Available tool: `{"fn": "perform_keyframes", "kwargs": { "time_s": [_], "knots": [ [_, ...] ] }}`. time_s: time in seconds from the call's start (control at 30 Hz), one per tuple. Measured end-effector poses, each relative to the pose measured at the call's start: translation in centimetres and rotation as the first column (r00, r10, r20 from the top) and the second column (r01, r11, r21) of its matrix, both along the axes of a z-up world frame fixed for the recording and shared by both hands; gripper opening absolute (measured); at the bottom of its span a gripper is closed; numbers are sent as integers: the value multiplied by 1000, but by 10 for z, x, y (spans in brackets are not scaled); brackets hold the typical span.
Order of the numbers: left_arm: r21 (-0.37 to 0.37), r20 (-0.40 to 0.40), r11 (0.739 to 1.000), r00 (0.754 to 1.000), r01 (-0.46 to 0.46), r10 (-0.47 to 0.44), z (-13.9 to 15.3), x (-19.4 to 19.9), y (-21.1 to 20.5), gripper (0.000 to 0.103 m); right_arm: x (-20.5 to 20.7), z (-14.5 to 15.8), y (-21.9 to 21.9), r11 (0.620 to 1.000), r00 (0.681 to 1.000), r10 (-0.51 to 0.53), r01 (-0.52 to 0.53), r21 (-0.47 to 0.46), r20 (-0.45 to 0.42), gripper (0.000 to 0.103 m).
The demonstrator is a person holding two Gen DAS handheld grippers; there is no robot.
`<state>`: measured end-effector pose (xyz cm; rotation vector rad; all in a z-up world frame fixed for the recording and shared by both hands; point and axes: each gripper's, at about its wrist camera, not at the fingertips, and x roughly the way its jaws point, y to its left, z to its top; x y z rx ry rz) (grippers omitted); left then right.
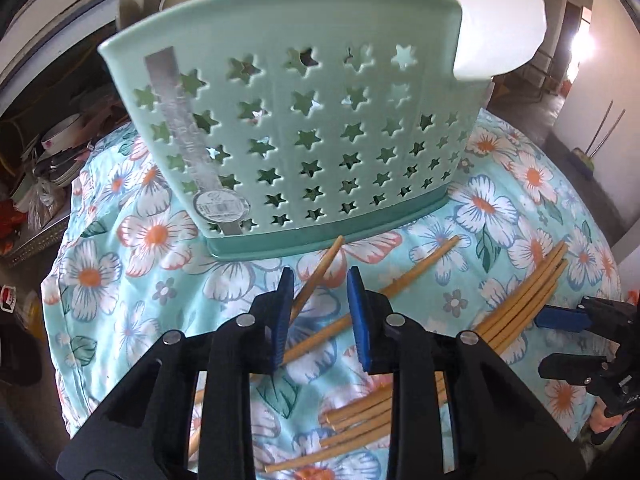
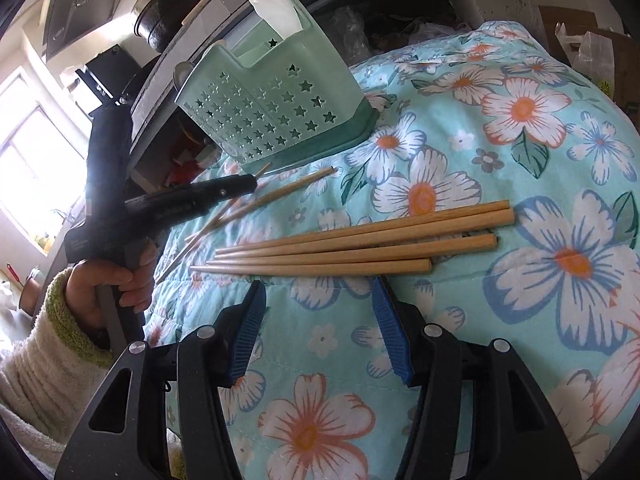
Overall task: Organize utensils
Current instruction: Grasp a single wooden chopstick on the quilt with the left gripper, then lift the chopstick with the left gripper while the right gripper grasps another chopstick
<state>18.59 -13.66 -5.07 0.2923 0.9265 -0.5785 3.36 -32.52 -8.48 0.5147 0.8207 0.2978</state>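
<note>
A: Left view: left tongs stand apart, straddling two crossed chopsticks at 6 o'clock of the caddy; they could pinch both or skid.

B: Right view: right tongs gape empty at 6 o'clock of the chopstick bundle. Soft flowered cloth, cluttered kitchen; sticks may roll.

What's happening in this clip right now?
A person holds a gripper in each hand over a floral cloth. The left gripper hovers over two loose chopsticks in front of the green star-cut caddy, gripping nothing. The right gripper, open, sits just short of a bundle of chopsticks. The caddy already holds spoons.
</note>
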Motion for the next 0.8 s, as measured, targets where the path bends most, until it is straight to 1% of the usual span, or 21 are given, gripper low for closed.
{"fn": "perform_keyframes", "kwargs": {
  "time_s": [0.07,0.27,0.37,0.47,0.5,0.67,0.8],
  "knots": [
    [24,-19,1000,1000,2,-1,-7,6,-5,21,0,-1,-1,1000,1000,2,-2,3,2,54],
    [18,-43,1000,999,-2,2,-13,18,-9,18,-2,-2,-2,1000,1000,4,-4,9,3,54],
    [31,-31,999,999,11,-10,-14,18,-13,15,-2,-2,-2,1000,1000,4,-4,9,3,54],
    [38,-15,999,1000,20,-20,-12,16,-19,8,-2,-2,-2,1000,1000,2,-2,9,1,54],
    [35,-13,999,1000,20,-19,-11,14,-20,5,-2,-2,-2,1000,1000,1,-1,10,-1,54],
    [-18,1,1000,1000,-22,22,6,4,-10,4,-3,2,-2,1000,1000,-14,15,14,-24,54],
    [-72,20,996,998,-53,55,29,-5,13,4,-5,12,-3,999,1000,-14,15,43,-23,54]
  ]
}}
